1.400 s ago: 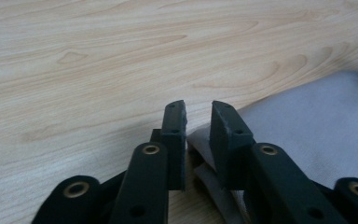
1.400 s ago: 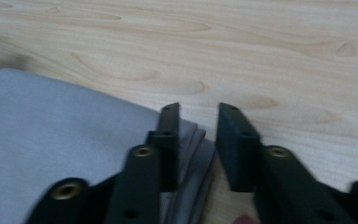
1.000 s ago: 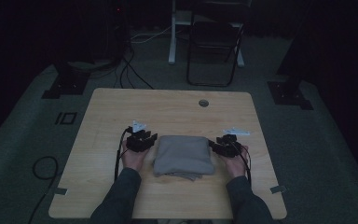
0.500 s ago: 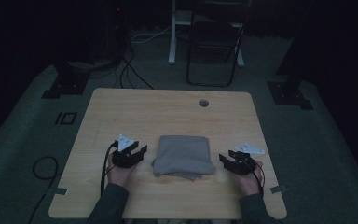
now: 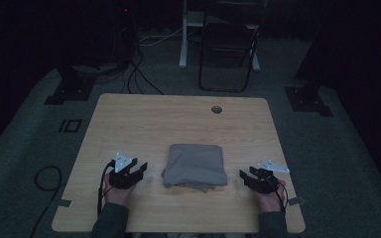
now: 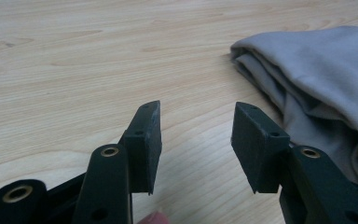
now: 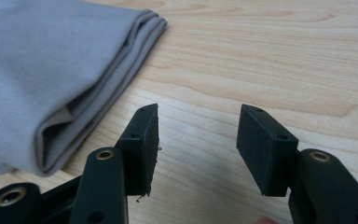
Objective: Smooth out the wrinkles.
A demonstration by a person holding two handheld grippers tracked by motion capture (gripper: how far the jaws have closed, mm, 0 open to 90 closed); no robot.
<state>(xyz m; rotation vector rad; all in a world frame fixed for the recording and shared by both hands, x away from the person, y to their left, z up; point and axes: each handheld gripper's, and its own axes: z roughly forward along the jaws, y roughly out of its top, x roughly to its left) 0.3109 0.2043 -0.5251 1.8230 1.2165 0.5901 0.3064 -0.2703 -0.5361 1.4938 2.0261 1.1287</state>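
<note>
A folded grey cloth (image 5: 194, 165) lies in a neat stack near the front middle of the wooden table (image 5: 178, 119). My left gripper (image 5: 138, 170) rests on the table a short way left of the cloth, open and empty. My right gripper (image 5: 245, 177) sits to the right of the cloth, also open and empty. In the left gripper view the gripper (image 6: 196, 135) has its jaws spread over bare wood, with the cloth (image 6: 317, 79) off to the right. The right gripper view has the gripper (image 7: 196, 140) over bare wood, the cloth's (image 7: 51, 70) layered edge at the left.
A round cable hole (image 5: 217, 109) sits near the table's far edge. Beyond the table stand a dark chair (image 5: 228, 54) and a white post (image 5: 183, 34). Black stand bases (image 5: 69, 87) and cables lie on the dim floor.
Both grippers have drawn back from the cloth's sides toward the front edge and outward. The cloth stays folded where it was.
</note>
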